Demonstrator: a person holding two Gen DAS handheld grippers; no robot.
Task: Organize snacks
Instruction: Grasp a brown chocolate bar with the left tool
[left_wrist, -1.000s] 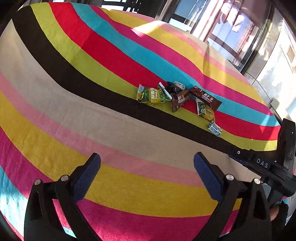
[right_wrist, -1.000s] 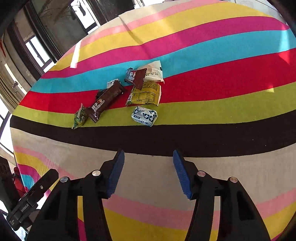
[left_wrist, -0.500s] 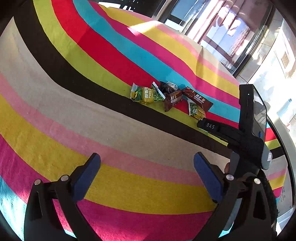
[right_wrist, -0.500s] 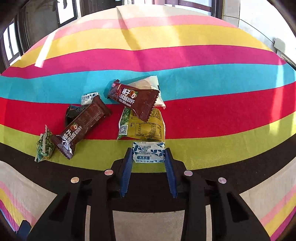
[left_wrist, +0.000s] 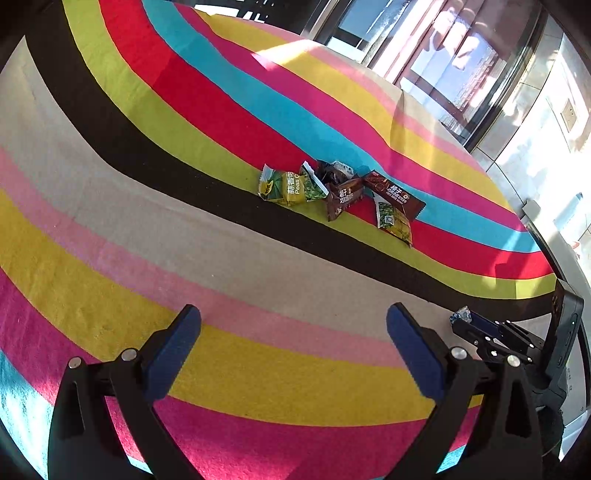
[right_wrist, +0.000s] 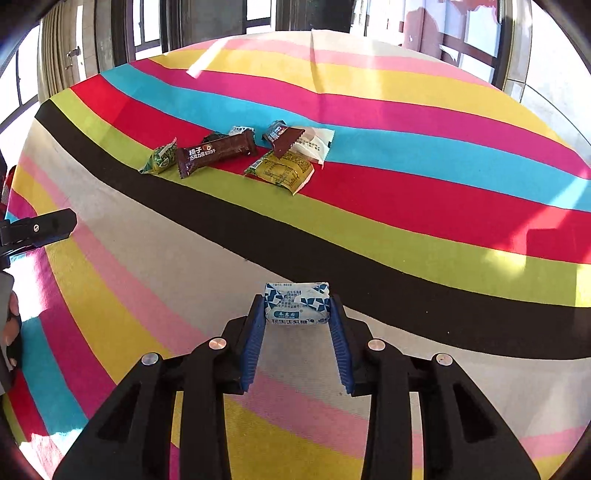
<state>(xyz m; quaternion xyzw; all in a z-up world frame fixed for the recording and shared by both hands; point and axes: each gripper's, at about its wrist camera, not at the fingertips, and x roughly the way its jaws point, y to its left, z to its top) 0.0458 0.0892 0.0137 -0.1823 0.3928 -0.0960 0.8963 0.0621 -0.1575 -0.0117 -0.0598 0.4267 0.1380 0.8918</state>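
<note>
Organizing snacks, early stage. My right gripper (right_wrist: 297, 314) has its fingers (right_wrist: 254, 334) closed narrowly on a small blue-and-white packet (right_wrist: 296, 303), pads pressing its two short ends; the packet is held over the beige stripe of the striped rug (right_wrist: 406, 177), well apart from the remaining snacks. In the left wrist view the same packet (left_wrist: 460, 316) shows at the tip of the right gripper (left_wrist: 466, 321) near the rug's right edge.

My left gripper (left_wrist: 293, 345) stands wide open and holds nothing, hovering above the pink and yellow stripes.

The remaining snacks lie in one loose cluster across the green, red and blue stripes, toward the rug's far side: a green pea packet (right_wrist: 159, 159), a long brown bar (right_wrist: 216, 152), a yellow-green packet (right_wrist: 282, 173), a short brown wrapper (right_wrist: 285, 141) overlapping a white packet (right_wrist: 312, 144), and a small blue-and-white piece (right_wrist: 241, 130) behind the bar.

Judged progress: one item lifted clear, not yet set down; no container or sorted row is visible, so the remaining items appear still unsorted.
</note>
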